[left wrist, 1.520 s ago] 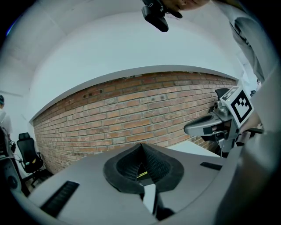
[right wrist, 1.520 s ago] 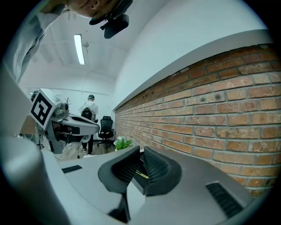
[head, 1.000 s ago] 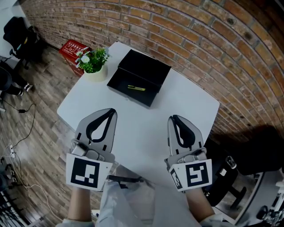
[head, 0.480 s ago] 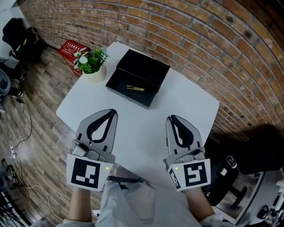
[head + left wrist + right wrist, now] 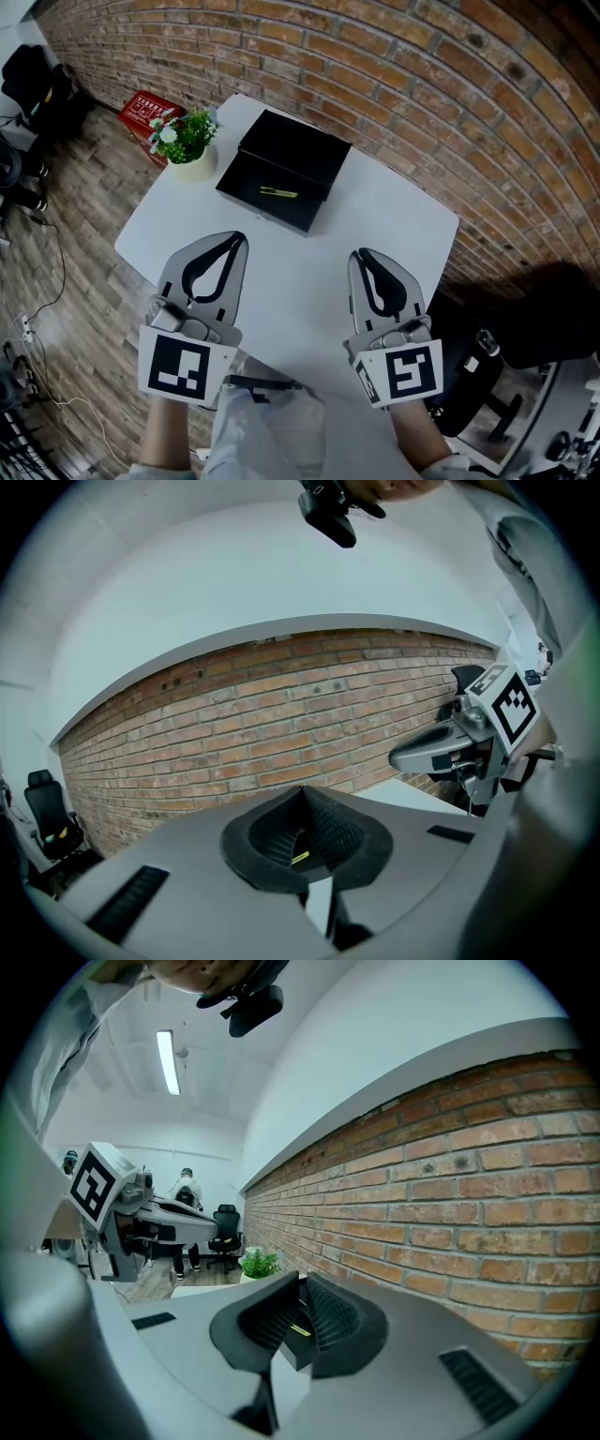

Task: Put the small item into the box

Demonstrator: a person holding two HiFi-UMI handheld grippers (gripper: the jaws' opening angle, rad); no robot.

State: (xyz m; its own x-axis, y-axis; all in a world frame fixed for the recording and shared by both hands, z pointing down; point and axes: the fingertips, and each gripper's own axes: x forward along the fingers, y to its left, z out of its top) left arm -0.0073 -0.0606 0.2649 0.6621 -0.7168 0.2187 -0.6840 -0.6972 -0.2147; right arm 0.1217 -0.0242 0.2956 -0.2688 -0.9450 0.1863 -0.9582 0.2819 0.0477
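Over the last second, no transfer of any object: only a slight drift of the potted plant (image 5: 183,141) and the open black box (image 5: 298,150) toward the upper left of the head view, with both grippers at nearly the same spots over the near edge of the white table (image 5: 384,220). Most likely a small head movement, not a push on the box. Small yellow item (image 5: 278,193) lying flat inside the box tray, in front of the raised lid, untouched and well apart from both grippers. Judged from this layout: placement already done, with no object left to carry; at most a lid closure or a withdrawal remaining. Left gripper (image 5: 238,235): held low over the near left part of the table, pointed away from the body toward the box, marker cube nearest the person, hand beneath it. Jaw tips pressed together, with only the teardrop hollow left between the pads and no object clamped. Through that hollow in the left gripper view: a far-off glimpse of the box and the yellow item, not a held object. Right gripper (image 5: 362,252): mirrored pose at the near right, roughly parallel to the left one and well apart from it, angled slightly toward the box. Tips likewise closed against each other, empty, with the same distant glimpse of the box through the hollow in the right gripper view. Brick wall (image 5: 422,75) beyond the table's far edge.
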